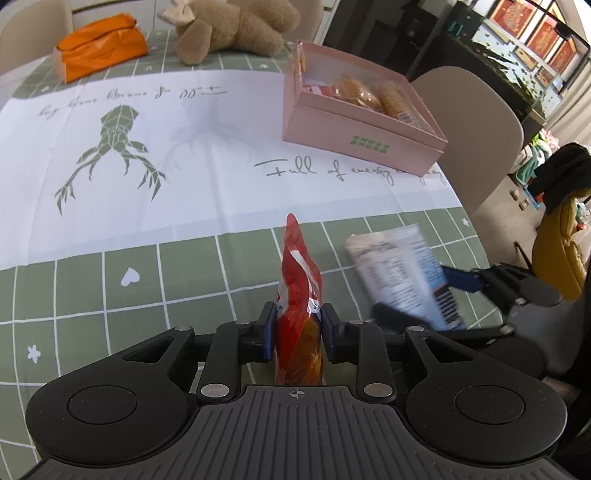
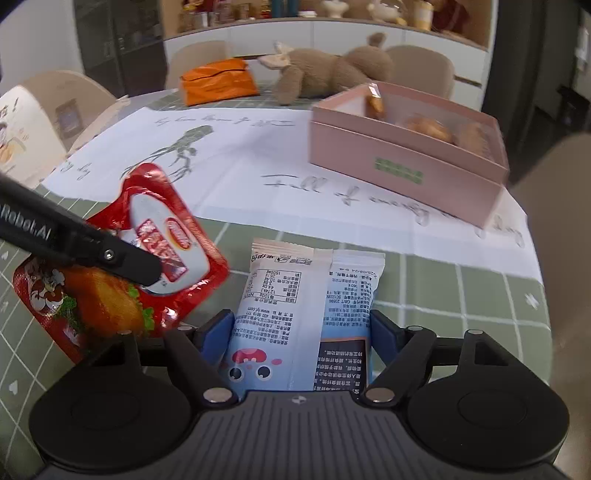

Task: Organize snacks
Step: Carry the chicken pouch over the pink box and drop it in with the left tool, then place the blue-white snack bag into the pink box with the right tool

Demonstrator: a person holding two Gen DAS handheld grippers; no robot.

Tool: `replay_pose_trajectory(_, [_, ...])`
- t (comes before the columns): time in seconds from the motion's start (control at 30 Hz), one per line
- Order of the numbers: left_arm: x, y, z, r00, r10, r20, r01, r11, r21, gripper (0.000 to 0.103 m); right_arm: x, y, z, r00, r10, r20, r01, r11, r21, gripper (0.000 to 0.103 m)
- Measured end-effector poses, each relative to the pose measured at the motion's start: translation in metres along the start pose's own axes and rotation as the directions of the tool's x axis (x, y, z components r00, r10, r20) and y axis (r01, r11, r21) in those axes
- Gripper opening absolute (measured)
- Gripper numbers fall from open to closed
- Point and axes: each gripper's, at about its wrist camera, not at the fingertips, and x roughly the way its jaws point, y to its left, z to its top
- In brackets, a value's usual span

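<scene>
My left gripper (image 1: pixel 298 325) is shut on a red snack packet (image 1: pixel 300 295), held edge-on above the green checked tablecloth; the packet also shows in the right wrist view (image 2: pixel 122 266). My right gripper (image 2: pixel 303 332) is shut on a white and blue snack packet (image 2: pixel 306 314), also seen in the left wrist view (image 1: pixel 410 273). A pink open box (image 1: pixel 354 133) holding several wrapped snacks stands at the far right of the table, also in the right wrist view (image 2: pixel 406 166).
An orange bag (image 1: pixel 99 44) and a brown plush toy (image 1: pixel 232 26) lie at the table's far edge. A white printed sheet (image 1: pixel 147 147) covers the table's middle. Beige chairs (image 1: pixel 476 125) stand around the table.
</scene>
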Motion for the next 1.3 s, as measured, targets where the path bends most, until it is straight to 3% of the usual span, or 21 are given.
replay_pose_trajectory(0.4, [-0.010, -0.020, -0.005, 0.997, -0.054, 0.052, 0.051, 0.998, 0.047, 0.026, -0.045, -0.047, 0.001, 0.987, -0.148, 0.069, 0.141, 0.986, 0.088, 0.078])
replay_pose_trajectory(0.53, [-0.021, -0.018, 0.009, 0.984, -0.147, 0.098, 0.147, 0.989, 0.010, 0.026, -0.056, -0.058, 0.005, 0.982, -0.169, 0.089, 0.160, 0.982, 0.100, 0.078])
replay_pose_trajectory(0.63, [-0.037, -0.017, 0.043, 0.955, -0.235, 0.183, 0.241, 0.970, -0.010, 0.026, -0.065, -0.065, 0.011, 0.981, -0.163, 0.109, 0.151, 0.983, 0.109, 0.078])
replay_pose_trajectory(0.8, [-0.060, -0.031, 0.140, 0.871, -0.337, 0.358, 0.332, 0.940, 0.078, 0.026, -0.085, -0.081, 0.033, 0.972, -0.162, 0.173, 0.139, 0.981, 0.135, 0.078])
replay_pose_trajectory(0.87, [-0.051, -0.032, 0.180, 0.839, -0.383, 0.388, 0.384, 0.920, 0.077, 0.028, -0.093, -0.087, 0.045, 0.965, -0.170, 0.202, 0.146, 0.981, 0.128, 0.078])
replay_pose_trajectory(0.9, [-0.040, -0.028, 0.197, 0.831, -0.409, 0.376, 0.424, 0.905, 0.047, 0.028, -0.095, -0.089, 0.052, 0.961, -0.173, 0.216, 0.150, 0.981, 0.122, 0.078])
replay_pose_trajectory(0.97, [-0.008, -0.012, 0.219, 0.835, -0.444, 0.327, 0.480, 0.876, -0.038, 0.031, -0.097, -0.094, 0.065, 0.957, -0.178, 0.231, 0.156, 0.982, 0.109, 0.079])
replay_pose_trajectory(1.0, [0.006, -0.004, 0.220, 0.842, -0.426, 0.331, 0.470, 0.881, -0.061, 0.031, -0.095, -0.096, 0.070, 0.955, -0.182, 0.232, 0.163, 0.981, 0.102, 0.079])
replay_pose_trajectory(1.13, [0.034, 0.025, 0.190, 0.903, -0.269, 0.335, 0.313, 0.946, -0.082, 0.031, -0.079, -0.108, 0.082, 0.956, -0.216, 0.198, 0.199, 0.975, 0.102, 0.079])
replay_pose_trajectory(1.23, [0.038, 0.035, 0.166, 0.921, -0.225, 0.318, 0.262, 0.962, -0.079, 0.031, -0.071, -0.119, 0.090, 0.956, -0.220, 0.193, 0.197, 0.971, 0.135, 0.079])
replay_pose_trajectory(1.3, [0.032, 0.033, 0.156, 0.924, -0.199, 0.328, 0.225, 0.973, -0.044, 0.031, -0.066, -0.126, 0.107, 0.954, -0.206, 0.217, 0.173, 0.971, 0.162, 0.079])
